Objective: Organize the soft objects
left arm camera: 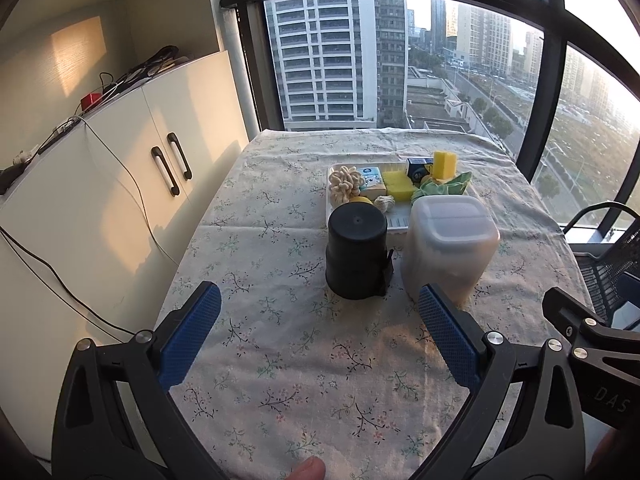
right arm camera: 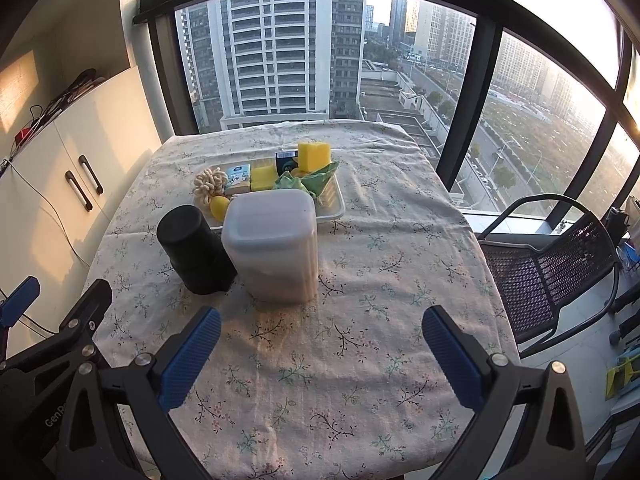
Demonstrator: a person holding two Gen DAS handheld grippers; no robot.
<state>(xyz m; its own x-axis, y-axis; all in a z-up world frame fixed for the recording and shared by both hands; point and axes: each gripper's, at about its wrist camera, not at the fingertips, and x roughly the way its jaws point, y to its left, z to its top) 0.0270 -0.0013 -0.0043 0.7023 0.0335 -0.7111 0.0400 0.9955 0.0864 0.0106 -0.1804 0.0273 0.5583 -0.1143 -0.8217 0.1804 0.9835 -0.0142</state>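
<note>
Left claw (left arm camera: 320, 320): mine, spread wide, empty.
Right claw (right arm camera: 322, 334): likewise.
Cream knotted rope ball (left arm camera: 343, 185): light, squashy (grip mid-knot).
Yellow foam sponge block (right arm camera: 314, 155): compressible; pinch its flat sides.

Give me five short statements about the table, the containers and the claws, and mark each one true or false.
1. Both the left claw and the right claw are open and hold nothing. True.
2. The translucent lidded container stands beside the black cylindrical container. True.
3. The white tray lies nearer to the claws than the two containers. False: it lies behind them, toward the window.
4. The rope knot toy lies on the bare floral tablecloth. False: it is in the tray.
5. A yellow sponge stands at the tray's far side. True.
</note>
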